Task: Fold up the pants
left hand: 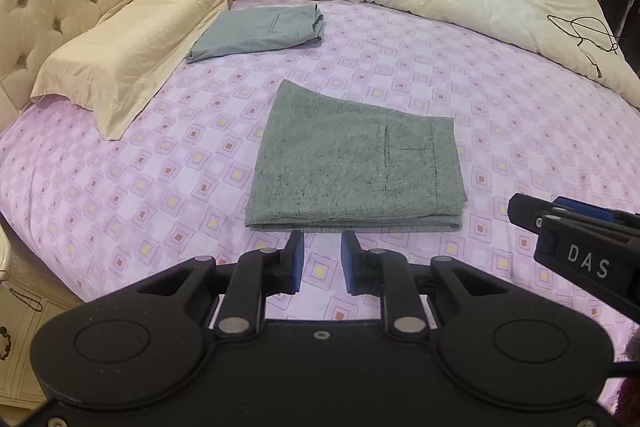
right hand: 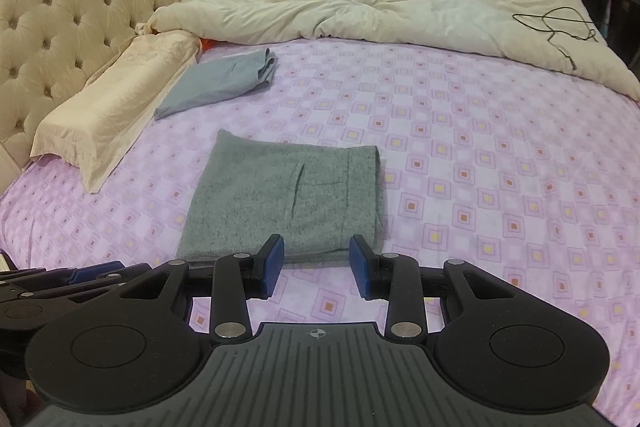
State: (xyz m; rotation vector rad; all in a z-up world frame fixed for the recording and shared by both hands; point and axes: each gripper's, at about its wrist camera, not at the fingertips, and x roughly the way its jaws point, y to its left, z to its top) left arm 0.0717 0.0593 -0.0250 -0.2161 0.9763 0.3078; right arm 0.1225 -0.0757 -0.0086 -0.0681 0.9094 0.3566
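So the grey pants look pretty much done: folded into a neat, squarish packet lying flat on the purple checked sheet, dead centre of the bed. In the left wrist view they sit at 12 o'clock from our left tongs, near edge just beyond the tips. In the right wrist view they're at about 11 o'clock from our right tongs.

If we're finishing this step well, we reckon the trick is to leave the stack alone. Back off straight and high enough that no pad catches the near folded edge and drags a layer open. If anything needs a tidy, it's the right-hand side, where the layers look a touch offset, though the fisheye bends things so we can't swear to that. A light press beats another pinch.

Both tongs are partly open with nothing between the blue pads, and neither appears to touch the cloth. The right tongs poke into the left view at 3 o'clock.

A second folded garment, a blue-grey one, sits up at 11 o'clock by the pillow, well apart from ours.
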